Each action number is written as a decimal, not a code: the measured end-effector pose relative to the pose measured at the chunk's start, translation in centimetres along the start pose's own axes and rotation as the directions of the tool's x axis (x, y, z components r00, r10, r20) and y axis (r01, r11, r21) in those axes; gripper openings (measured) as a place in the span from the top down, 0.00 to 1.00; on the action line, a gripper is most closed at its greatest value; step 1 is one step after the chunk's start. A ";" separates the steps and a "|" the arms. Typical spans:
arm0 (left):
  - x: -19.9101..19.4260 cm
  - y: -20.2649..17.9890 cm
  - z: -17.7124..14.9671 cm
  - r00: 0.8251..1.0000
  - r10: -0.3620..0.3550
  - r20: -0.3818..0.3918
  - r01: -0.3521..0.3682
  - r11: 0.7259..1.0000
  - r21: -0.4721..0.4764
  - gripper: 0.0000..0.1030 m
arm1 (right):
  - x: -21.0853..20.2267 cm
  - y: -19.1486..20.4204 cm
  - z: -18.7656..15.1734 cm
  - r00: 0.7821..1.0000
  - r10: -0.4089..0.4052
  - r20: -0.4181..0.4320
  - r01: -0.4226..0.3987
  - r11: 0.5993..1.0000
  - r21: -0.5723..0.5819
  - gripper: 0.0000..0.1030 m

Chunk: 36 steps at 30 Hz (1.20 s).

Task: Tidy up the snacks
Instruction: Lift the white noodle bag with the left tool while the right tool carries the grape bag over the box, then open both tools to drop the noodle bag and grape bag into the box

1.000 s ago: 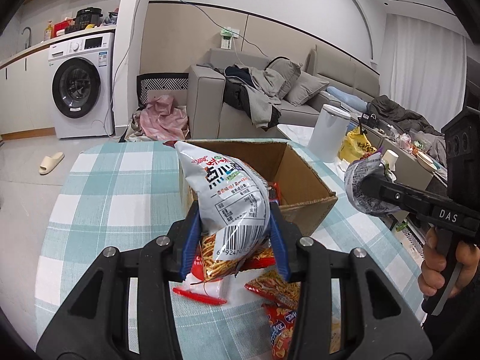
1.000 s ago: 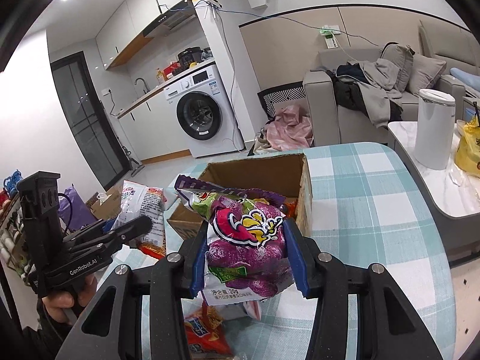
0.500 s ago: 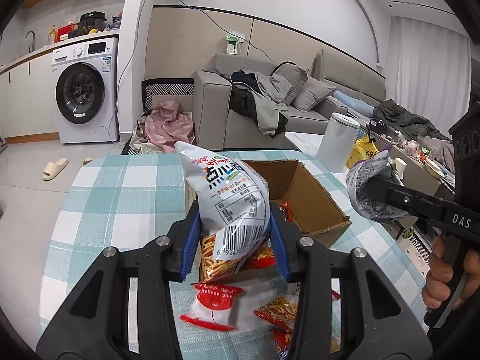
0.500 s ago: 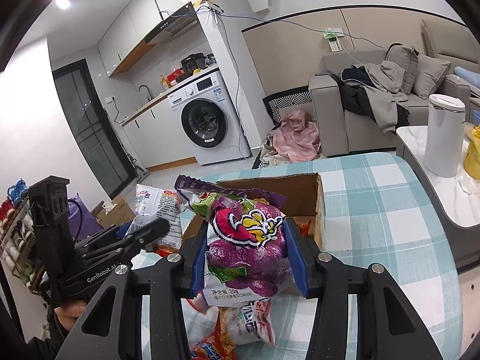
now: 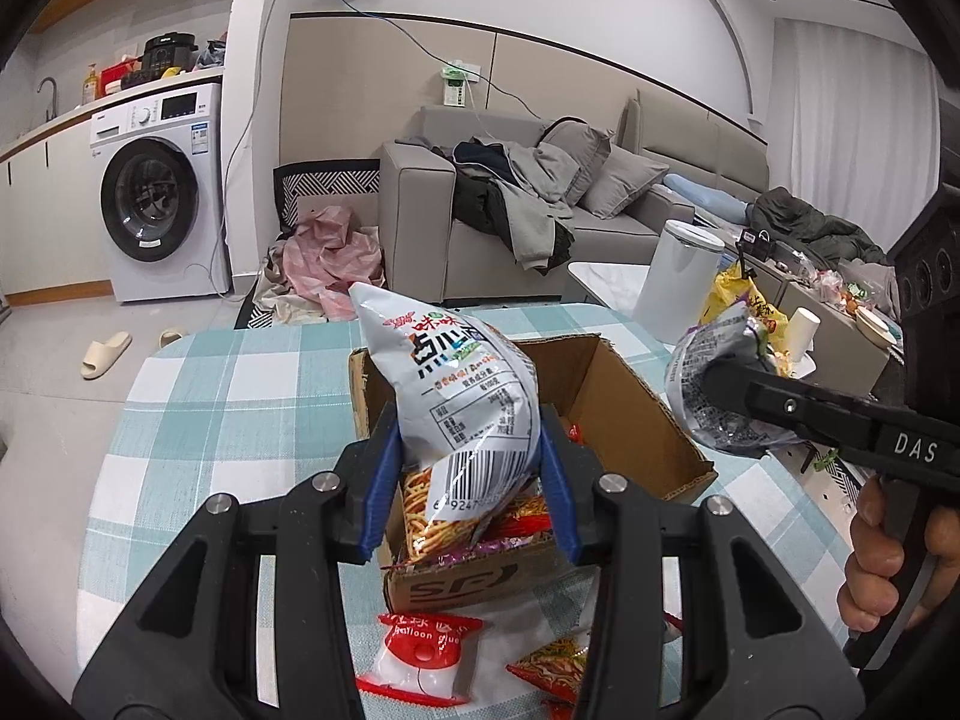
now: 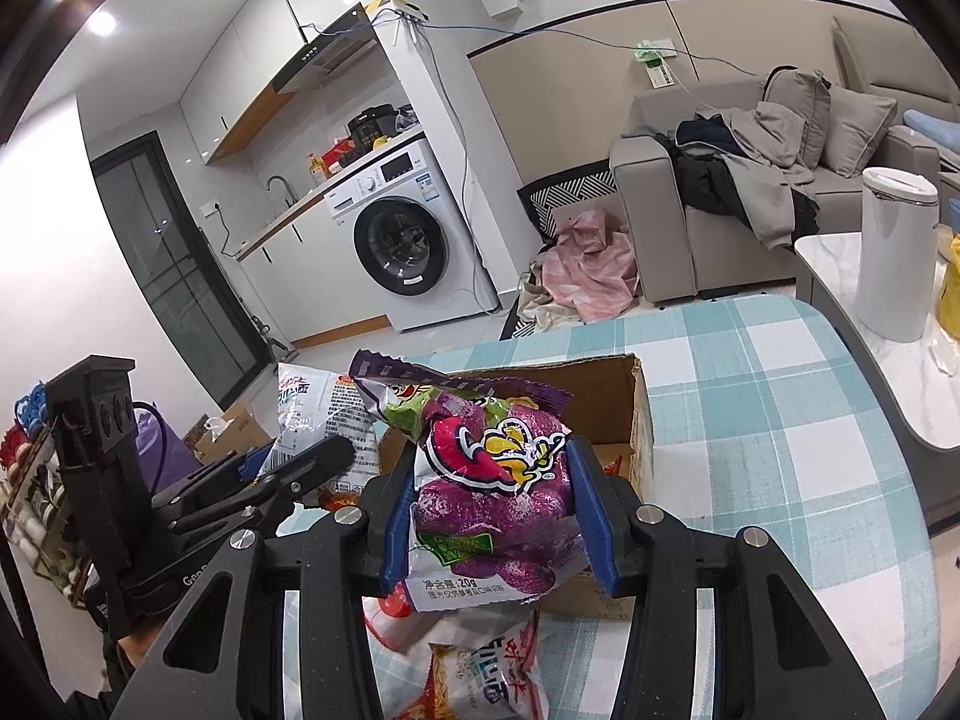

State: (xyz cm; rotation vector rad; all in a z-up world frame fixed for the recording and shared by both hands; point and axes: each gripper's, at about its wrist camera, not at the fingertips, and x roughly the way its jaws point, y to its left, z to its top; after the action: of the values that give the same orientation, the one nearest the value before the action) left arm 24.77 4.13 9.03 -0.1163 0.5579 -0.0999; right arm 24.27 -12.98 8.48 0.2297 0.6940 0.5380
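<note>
Two bags are up in the air, one in each set of tongs. The left tongs (image 5: 471, 480) are clamped tight on a grey-white noodle snack bag (image 5: 462, 396), blue pads squeezing its lower half, the bag standing tall with its barcode facing the camera. It hangs right over the near end of the open cardboard box (image 5: 636, 414), which sits on the bench (image 5: 240, 384) with its teal-and-white checked cloth. Inside the box, red and orange packets show under the bag.

The right tongs (image 6: 495, 516) are partly closed around a purple snack bag (image 6: 498, 480), pads pressing both sides, the crimped top edge leaning left. This bag hovers at the near edge of the same box (image 6: 639, 402).

Loose on the cloth before the box: a red-and-white balloon packet (image 5: 420, 654) and an orange noodle packet (image 5: 552, 666). In the left view, a person's hand (image 5: 882, 564) grips the right tool's handle.
</note>
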 end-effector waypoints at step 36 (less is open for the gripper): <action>10.0 0.7 -2.6 0.988 0.017 -0.152 -0.010 0.999 0.045 0.39 | 6.9 -2.7 -0.1 0.993 -0.014 -0.121 0.021 0.998 0.052 0.47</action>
State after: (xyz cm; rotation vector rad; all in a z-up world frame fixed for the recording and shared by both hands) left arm 31.88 3.35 1.55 -0.0622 0.7082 -0.1085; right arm 29.73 -11.55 3.66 0.2423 0.8274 0.5202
